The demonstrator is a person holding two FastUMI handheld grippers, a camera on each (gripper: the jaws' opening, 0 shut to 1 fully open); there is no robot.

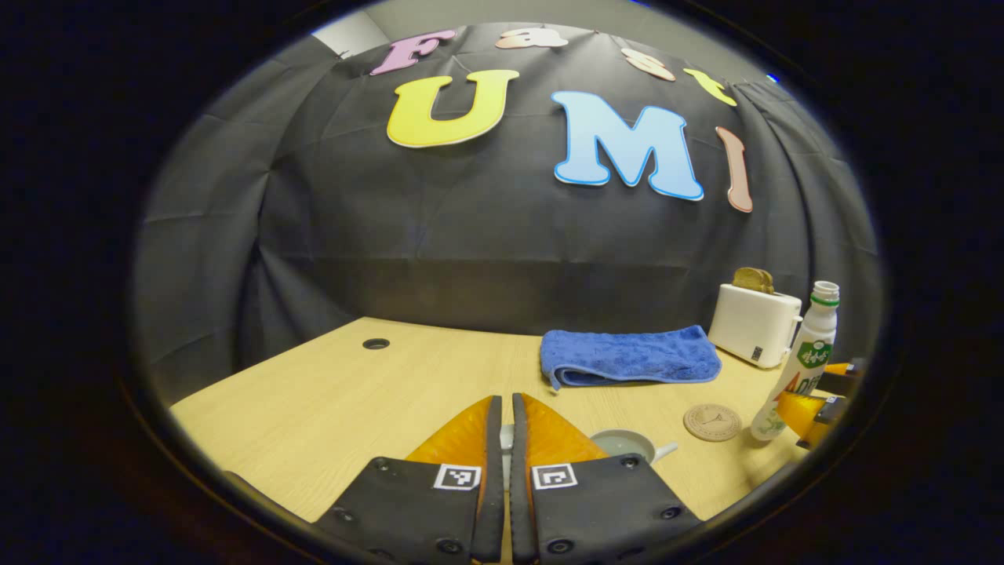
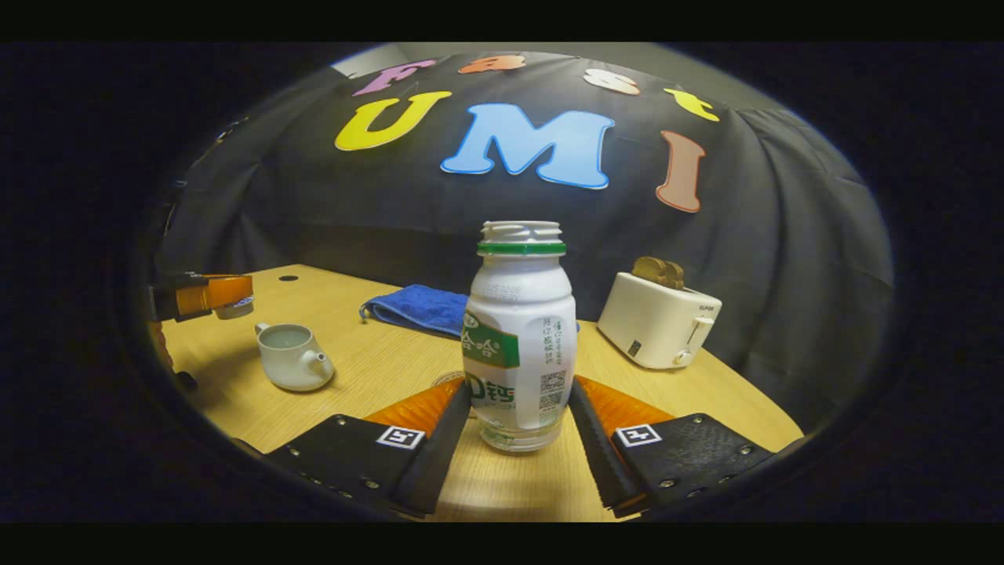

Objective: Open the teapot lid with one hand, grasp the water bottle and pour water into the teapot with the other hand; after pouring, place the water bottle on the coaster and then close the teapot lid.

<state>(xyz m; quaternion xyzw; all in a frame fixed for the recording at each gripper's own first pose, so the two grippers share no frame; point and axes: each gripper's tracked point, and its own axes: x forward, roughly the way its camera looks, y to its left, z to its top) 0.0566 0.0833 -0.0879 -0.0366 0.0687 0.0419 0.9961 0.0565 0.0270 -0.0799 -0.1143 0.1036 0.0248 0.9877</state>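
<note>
In the right gripper view the white water bottle [image 2: 518, 329], uncapped with a green neck ring, stands between my right gripper's [image 2: 519, 388] fingers, which press on both its sides. The left gripper view shows the bottle [image 1: 802, 361] leaning slightly, its base just right of the round coaster [image 1: 711, 421], with the right gripper [image 1: 820, 396] on it. My left gripper [image 1: 503, 402] is shut on a white piece, the teapot lid [image 1: 507, 443], above the open teapot [image 1: 625, 444]. Farther off, the left gripper [image 2: 200, 294] holds the lid [image 2: 234, 308] up over the pale teapot [image 2: 290, 357].
A folded blue towel [image 1: 631, 357] lies at the back of the wooden table [image 1: 337, 400]. A white toaster [image 2: 657, 320] with bread in it stands at the back right. A round cable hole [image 1: 376, 343] sits far left.
</note>
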